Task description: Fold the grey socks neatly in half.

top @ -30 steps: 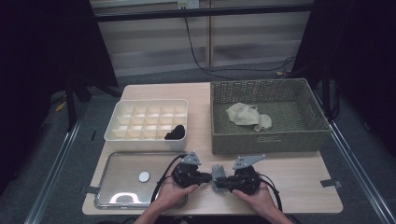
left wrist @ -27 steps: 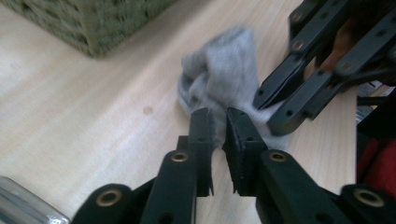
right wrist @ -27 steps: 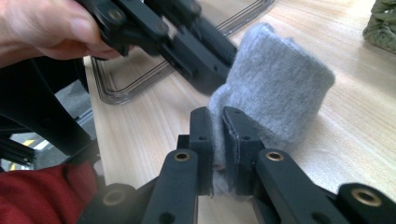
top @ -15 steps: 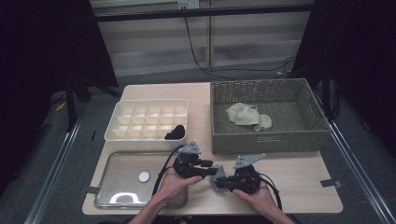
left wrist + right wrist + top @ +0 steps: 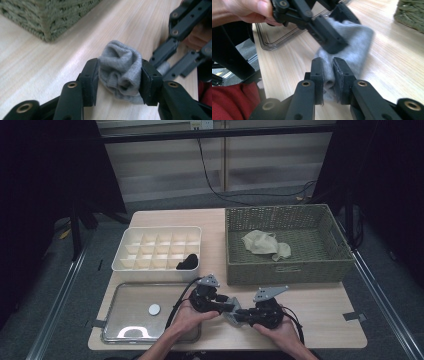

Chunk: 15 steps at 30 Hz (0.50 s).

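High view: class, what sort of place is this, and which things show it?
Probably a lab or test room set up for recording sorting work: a lone wooden table on a bare floor, dark surroundings, and laid-out props, namely a wicker basket, a white divided organiser and a clear tray.

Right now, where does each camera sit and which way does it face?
High view: above the table's near side, looking forward and down; forearms and both hands enter below.
Left gripper view: on the left hand-held gripper, looking along its jaws, which flank a bunched grey sock.
Right gripper view: on the right hand-held gripper, jaws pinching that sock; a hand at the top left.
Shared: sock, wicker basket.
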Tool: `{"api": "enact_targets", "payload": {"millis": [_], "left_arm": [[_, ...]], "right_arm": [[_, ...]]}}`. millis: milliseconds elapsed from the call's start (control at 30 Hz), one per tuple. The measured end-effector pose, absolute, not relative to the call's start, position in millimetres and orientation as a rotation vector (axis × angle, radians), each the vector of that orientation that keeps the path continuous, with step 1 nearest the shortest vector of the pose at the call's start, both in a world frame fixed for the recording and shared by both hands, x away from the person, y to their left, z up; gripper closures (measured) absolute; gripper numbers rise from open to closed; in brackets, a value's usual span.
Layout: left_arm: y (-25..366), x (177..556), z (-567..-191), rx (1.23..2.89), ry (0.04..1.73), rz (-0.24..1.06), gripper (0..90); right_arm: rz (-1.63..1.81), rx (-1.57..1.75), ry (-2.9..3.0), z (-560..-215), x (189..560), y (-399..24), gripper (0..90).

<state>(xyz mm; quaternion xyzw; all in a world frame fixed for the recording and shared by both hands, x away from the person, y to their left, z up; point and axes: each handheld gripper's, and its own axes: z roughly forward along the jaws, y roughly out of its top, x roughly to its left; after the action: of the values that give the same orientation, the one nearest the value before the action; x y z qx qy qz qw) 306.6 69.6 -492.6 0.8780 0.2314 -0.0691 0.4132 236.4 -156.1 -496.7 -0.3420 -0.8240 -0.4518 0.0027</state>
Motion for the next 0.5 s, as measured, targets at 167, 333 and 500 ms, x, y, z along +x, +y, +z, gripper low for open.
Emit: {"api": "enact_targets", "payload": {"millis": [167, 333, 500], "left_arm": [[70.1, 307.3, -493.5, 2.233, 0.590, -0.196, 47.5], [72.6, 303.2, -494.2, 2.233, 0.593, -0.210, 46.4], [73.9, 303.7, -496.0, 2.229, 0.583, -0.238, 44.4]], "right_arm": [[-1.402, -1.092, -2.597, -495.8, 234.7, -159.0, 77.2], [-1.398, -1.071, -2.603, -495.6, 234.0, -161.1, 77.0], [-1.399, -1.071, -2.598, -496.3, 233.9, -162.1, 77.0]]}}
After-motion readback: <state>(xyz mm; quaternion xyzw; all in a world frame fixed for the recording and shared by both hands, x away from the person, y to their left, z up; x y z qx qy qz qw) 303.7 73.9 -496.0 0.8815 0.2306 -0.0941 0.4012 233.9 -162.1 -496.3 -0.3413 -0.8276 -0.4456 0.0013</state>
